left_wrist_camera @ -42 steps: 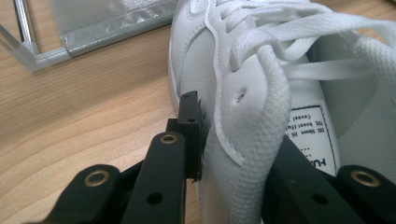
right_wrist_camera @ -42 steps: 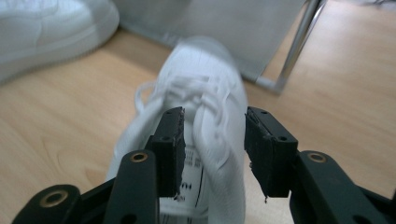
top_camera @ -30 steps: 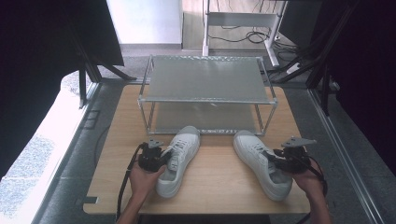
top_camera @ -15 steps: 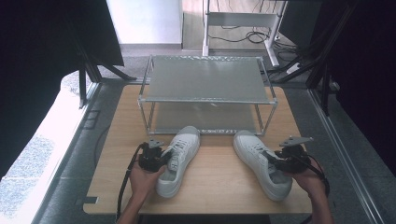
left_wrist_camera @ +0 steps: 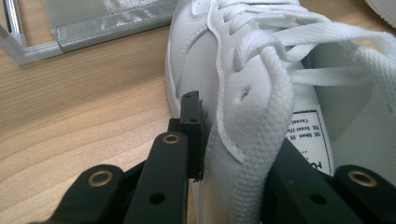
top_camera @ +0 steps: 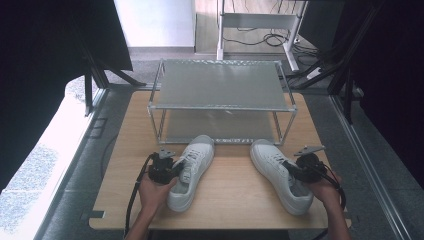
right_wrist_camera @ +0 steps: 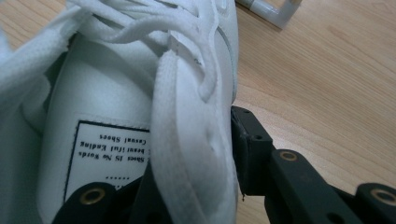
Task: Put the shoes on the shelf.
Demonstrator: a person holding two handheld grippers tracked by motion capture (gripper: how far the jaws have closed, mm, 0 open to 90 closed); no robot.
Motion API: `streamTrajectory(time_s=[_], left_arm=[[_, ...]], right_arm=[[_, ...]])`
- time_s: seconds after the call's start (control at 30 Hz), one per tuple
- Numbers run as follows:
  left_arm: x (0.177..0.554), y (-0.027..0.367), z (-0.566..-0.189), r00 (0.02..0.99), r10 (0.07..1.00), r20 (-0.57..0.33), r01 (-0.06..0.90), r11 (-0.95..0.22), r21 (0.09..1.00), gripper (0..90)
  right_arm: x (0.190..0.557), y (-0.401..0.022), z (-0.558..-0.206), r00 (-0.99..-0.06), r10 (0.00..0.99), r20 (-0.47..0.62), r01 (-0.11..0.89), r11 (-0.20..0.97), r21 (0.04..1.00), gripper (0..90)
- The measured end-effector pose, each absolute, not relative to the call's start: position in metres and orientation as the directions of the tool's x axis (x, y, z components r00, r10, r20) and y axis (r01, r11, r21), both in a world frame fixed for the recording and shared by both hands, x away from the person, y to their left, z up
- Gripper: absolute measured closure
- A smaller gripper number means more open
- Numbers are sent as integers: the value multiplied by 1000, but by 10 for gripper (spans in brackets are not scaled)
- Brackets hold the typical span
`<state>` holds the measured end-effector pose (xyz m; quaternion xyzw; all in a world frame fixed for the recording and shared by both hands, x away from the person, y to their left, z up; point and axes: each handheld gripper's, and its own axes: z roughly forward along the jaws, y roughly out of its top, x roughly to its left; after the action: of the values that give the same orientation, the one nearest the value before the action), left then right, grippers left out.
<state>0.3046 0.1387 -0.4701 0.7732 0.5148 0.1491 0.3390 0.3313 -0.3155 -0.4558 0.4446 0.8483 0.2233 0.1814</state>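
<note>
Wooden table point(top_camera: 235, 195) carries two white sneakers below the metal rack point(top_camera: 220, 100), at lower centre. My left gripper point(top_camera: 172, 170) clamps the left sneaker point(top_camera: 192, 167) collar; my right gripper point(top_camera: 295, 171) has just been closing on the right sneaker point(top_camera: 275, 172) collar, so both look ready to lift.

You have a light wooden table point(top_camera: 230, 195) in front of you, its grain running crosswise. Toward the far edge a two-tier metal shoe rack point(top_camera: 220, 90) stands on it, its legs planted on the wood and its lower shelf close above the board. Nearer to you two white sneakers rest on the tabletop, soles down, toes pointing at the rack: the left sneaker point(top_camera: 192, 170) sits left of centre, the right sneaker point(top_camera: 277, 172) lies well apart from it on the right side.
</note>
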Motion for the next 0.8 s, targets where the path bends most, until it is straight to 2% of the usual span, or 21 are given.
streamTrajectory(time_s=[0.2, 0.27, 0.4, 0.8], left_arm=[[304, 139, -471, 421, 898, -126, 693, -230, 683, 808], [304, 139, -471, 420, 899, -124, 689, -228, 688, 813], [303, 141, -471, 417, 900, -126, 679, -216, 702, 826], [303, 156, -466, 429, 867, -255, 681, -124, 722, 828]], right_arm=[[337, -318, -463, -503, 857, -107, 699, 477, 533, 842], [337, -320, -463, -490, 869, -74, 711, 447, 543, 858], [338, -325, -464, -468, 883, -19, 724, 396, 564, 865], [331, -344, -462, -426, 897, 119, 707, 248, 662, 865]])
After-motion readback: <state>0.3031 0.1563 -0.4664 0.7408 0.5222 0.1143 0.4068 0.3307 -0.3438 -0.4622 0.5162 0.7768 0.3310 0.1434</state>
